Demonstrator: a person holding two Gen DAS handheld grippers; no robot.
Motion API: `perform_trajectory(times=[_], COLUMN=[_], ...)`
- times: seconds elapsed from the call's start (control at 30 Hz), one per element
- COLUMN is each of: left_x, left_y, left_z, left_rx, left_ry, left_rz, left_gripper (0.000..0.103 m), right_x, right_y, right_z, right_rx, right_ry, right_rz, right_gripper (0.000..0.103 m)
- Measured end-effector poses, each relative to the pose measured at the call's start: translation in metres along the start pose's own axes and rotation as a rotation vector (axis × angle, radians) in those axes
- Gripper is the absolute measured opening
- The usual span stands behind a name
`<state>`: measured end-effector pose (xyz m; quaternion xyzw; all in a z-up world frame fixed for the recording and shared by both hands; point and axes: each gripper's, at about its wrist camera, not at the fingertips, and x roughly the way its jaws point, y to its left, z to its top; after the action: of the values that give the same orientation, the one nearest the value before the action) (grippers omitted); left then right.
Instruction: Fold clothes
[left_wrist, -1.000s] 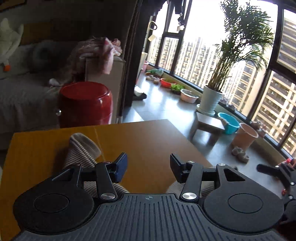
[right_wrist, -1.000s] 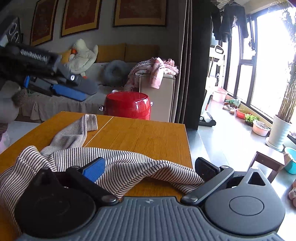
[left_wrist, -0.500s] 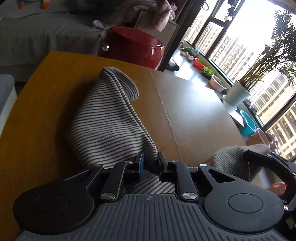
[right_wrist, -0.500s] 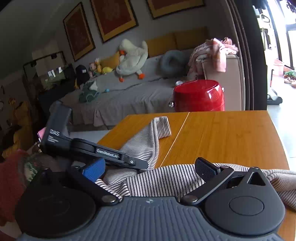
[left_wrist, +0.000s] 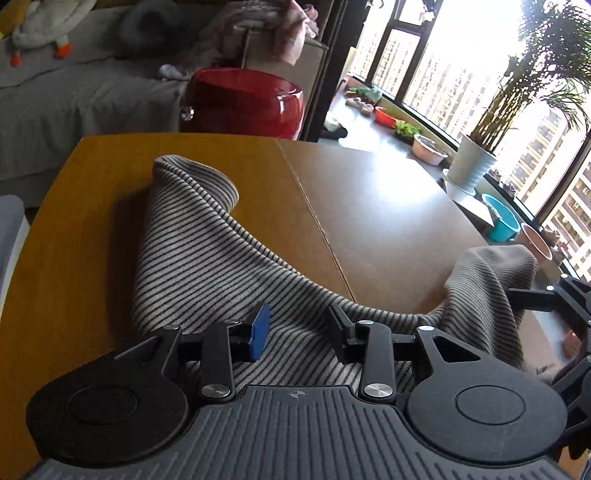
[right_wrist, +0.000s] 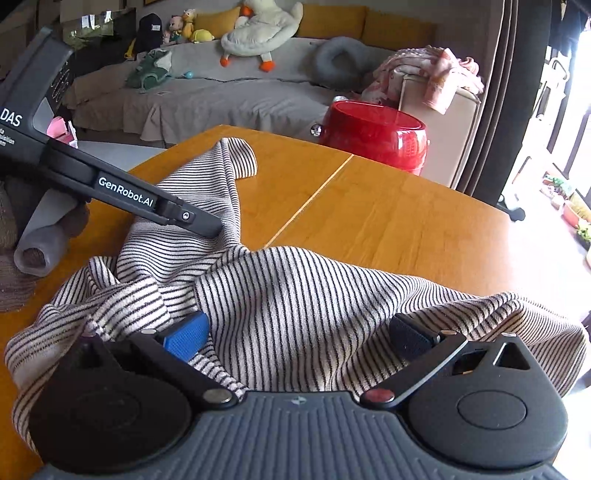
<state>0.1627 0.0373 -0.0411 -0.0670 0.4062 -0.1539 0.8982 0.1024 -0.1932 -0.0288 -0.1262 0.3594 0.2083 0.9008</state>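
A black-and-white striped garment (left_wrist: 207, 258) lies crumpled on the wooden table (left_wrist: 369, 206), one sleeve stretched toward the far edge. It also shows in the right wrist view (right_wrist: 295, 295). My left gripper (left_wrist: 299, 326) is open, its fingers just above the striped cloth near the table's front edge. My right gripper (right_wrist: 295, 332) is wide open with the cloth bunched between its fingers. The left gripper's body (right_wrist: 125, 192) shows in the right wrist view, resting over the sleeve. Part of the right gripper (left_wrist: 554, 299) shows at the right edge of the left wrist view.
A red round stool (left_wrist: 243, 99) stands beyond the table's far edge. A grey sofa (right_wrist: 221, 88) with plush toys is behind it. A potted palm (left_wrist: 480, 155) and bowls stand by the window. A seam (right_wrist: 310, 199) runs across the wooden table.
The left gripper was shut on the cloth half a second ago and has opened. The garment is now pulled further across the table. The right gripper stays open and has swung right.
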Motion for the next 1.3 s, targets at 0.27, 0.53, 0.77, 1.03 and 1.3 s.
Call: perform_trajectory(times=[0.27, 0.53, 0.77, 1.03, 1.3], left_x=[-0.006, -0.026, -0.057, -0.065, -0.064], left_y=[0.029, 0.042, -0.011, -0.018, -0.026], left_z=[-0.003, 0.007, 0.002, -0.012, -0.021], left_rx=[-0.030, -0.075, 0.072, 0.085, 0.101], left_ry=[-0.003, -0.032, -0.021, -0.017, 0.012], left_rz=[0.036, 0.093, -0.097, -0.146, -0.194], left_gripper=[0.008, 0.022, 0.050, 0.064, 0.078], right_x=[-0.011, -0.048, -0.096, -0.074, -0.121], right_y=[-0.053, -0.062, -0.020, 0.082, 0.050], right_z=[-0.021, -0.038, 0.000, -0.010, -0.074], right_rx=[0.099, 0.057, -0.085, -0.398, -0.195], right_ry=[0.062, 0.036, -0.171, -0.011, 0.219], right_rz=[-0.182, -0.249, -0.011, 0.255, 0.411], right_gripper=[0.103, 0.103, 0.103, 0.103, 0.103])
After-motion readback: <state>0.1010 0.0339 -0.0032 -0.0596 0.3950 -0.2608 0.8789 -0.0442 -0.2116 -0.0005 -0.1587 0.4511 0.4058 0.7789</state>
